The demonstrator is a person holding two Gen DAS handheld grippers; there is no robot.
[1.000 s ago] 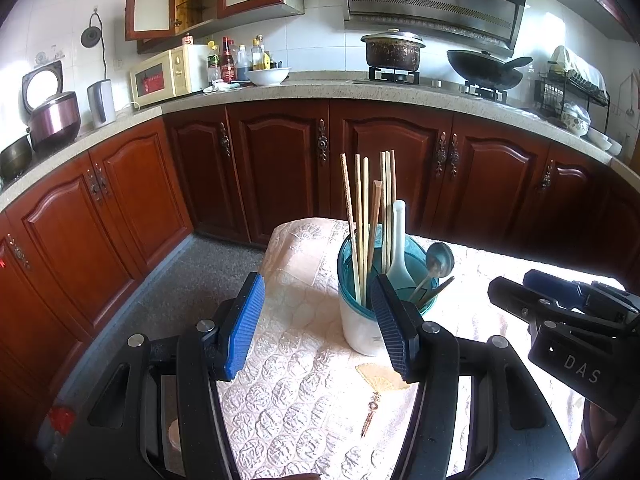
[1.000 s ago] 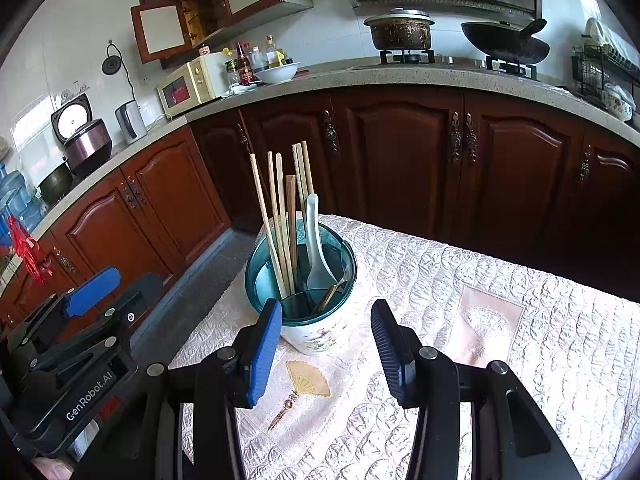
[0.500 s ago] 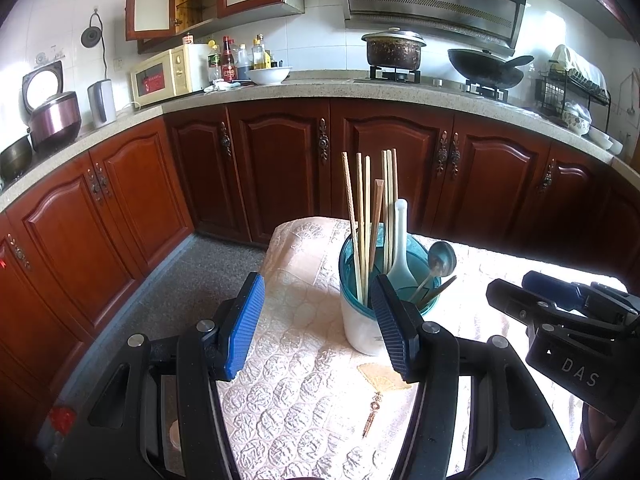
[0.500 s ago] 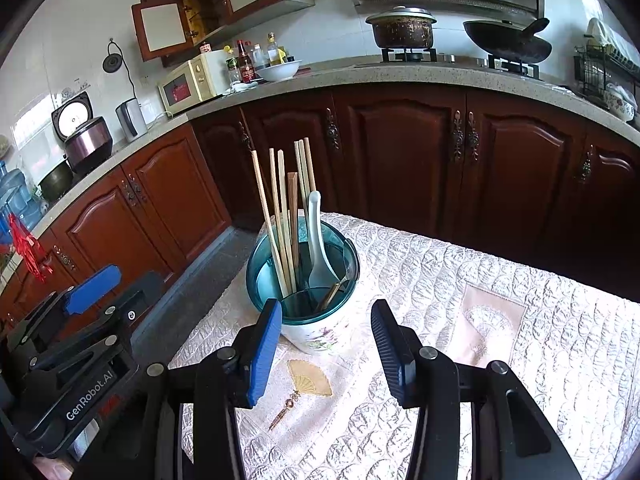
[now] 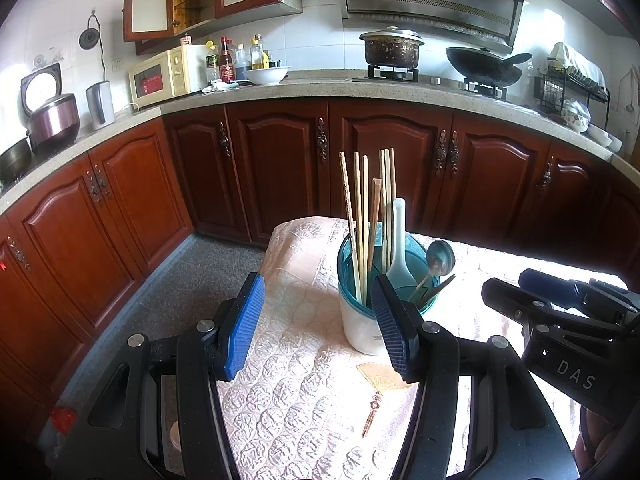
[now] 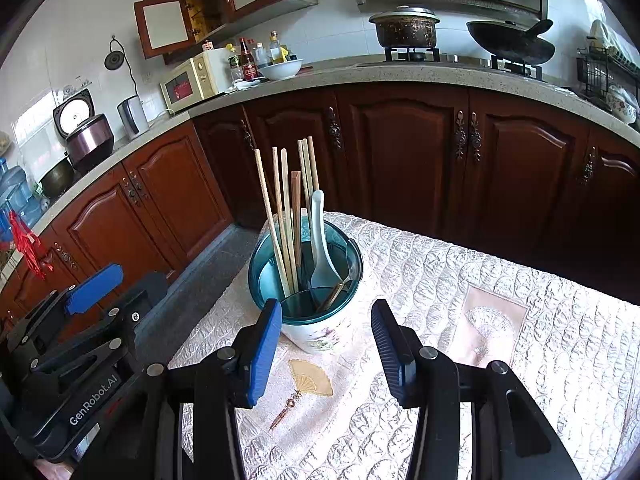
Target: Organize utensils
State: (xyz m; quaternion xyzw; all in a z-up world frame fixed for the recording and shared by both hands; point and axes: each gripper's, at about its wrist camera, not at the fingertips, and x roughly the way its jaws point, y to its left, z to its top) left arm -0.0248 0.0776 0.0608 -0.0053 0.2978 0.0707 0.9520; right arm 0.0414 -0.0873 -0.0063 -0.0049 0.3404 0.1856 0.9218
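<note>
Left gripper (image 5: 318,324) nearest, jaws spread wide, nothing between pads. Right gripper (image 6: 326,354) likewise spread, empty, just short of utensil holder (image 6: 306,280). Holder upright on quilted tabletop cloth (image 6: 500,300), near its far-left corner, beyond embroidered fan motif (image 6: 310,378). Inside holder: chopsticks (image 6: 286,208) standing upright, white spoon (image 6: 320,240), metal spoon (image 5: 438,258) leaning on rim. Behind: wooden cabinets (image 5: 280,168), pot (image 5: 390,48) and wok (image 5: 482,64) on stove.

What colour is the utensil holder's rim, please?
Translucent teal rim on a white utensil holder; clearest from the right wrist.

Teal-rimmed white holder (image 6: 320,332), cream quilted cloth (image 6: 480,288), blue-padded claws.
</note>
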